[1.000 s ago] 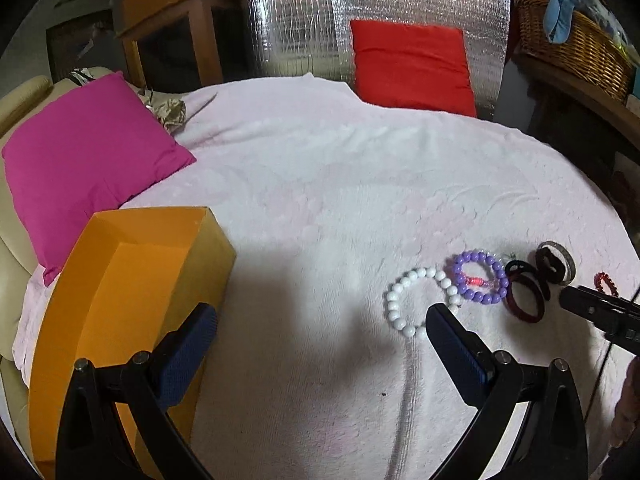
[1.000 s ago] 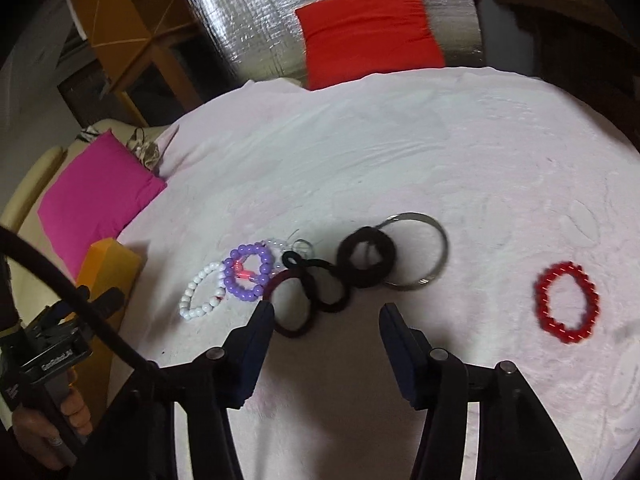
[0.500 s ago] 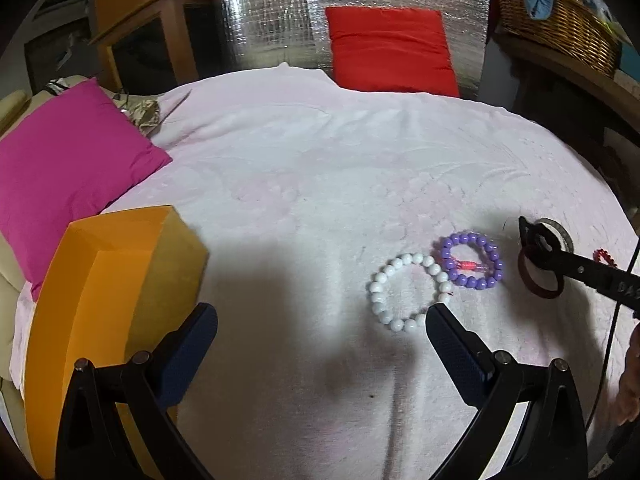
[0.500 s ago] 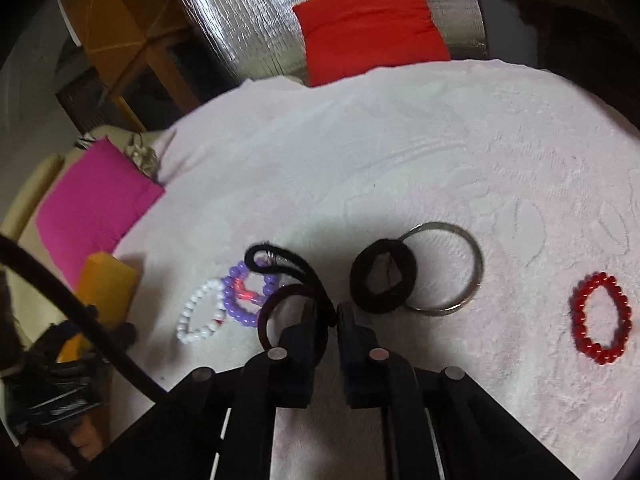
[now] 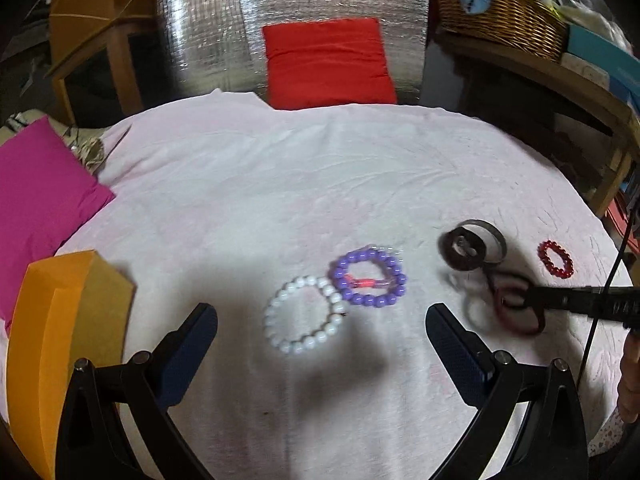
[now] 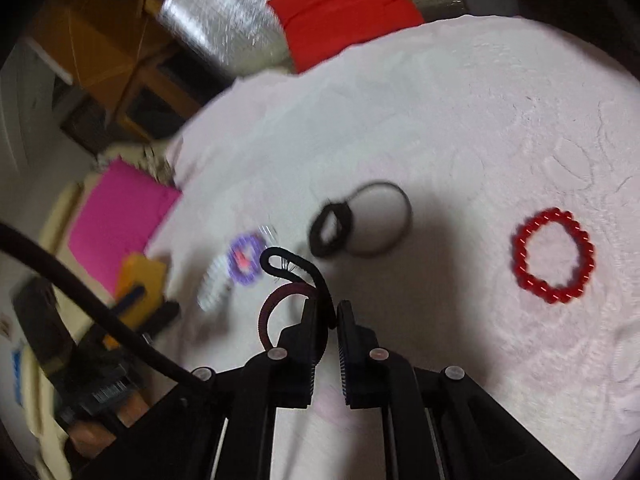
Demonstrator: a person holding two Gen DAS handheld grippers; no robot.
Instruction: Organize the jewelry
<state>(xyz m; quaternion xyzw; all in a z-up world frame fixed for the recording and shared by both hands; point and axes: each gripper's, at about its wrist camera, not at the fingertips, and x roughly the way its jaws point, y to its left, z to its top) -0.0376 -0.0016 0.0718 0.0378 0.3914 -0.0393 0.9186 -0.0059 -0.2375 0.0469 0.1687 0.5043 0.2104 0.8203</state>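
My right gripper [image 6: 330,316] is shut on two hair ties, a thin black one [image 6: 296,262] and a dark red one [image 6: 266,312]. They hang from its tips a little above the pink cloth [image 5: 320,184]. The left wrist view shows the right gripper [image 5: 532,300] reaching in from the right with the dark red tie [image 5: 516,320]. My left gripper [image 5: 320,336] is open and holds nothing. A white bead bracelet [image 5: 272,320] lies just ahead between its fingers, touching a purple bead bracelet [image 5: 372,301]. An orange box [image 5: 52,340] stands open at the left.
A thick black hair tie [image 6: 320,236] overlaps a silver bangle [image 6: 400,208] on the cloth, and a red bead bracelet [image 6: 520,248] lies to their right. A magenta cushion [image 5: 36,200] sits far left, a red cushion [image 5: 328,64] at the back, a wicker basket [image 5: 500,16] back right.
My right gripper shut on the black and dark red hair ties and pulled them off the pile. My left gripper slid right, bringing the white bracelet between its fingers.
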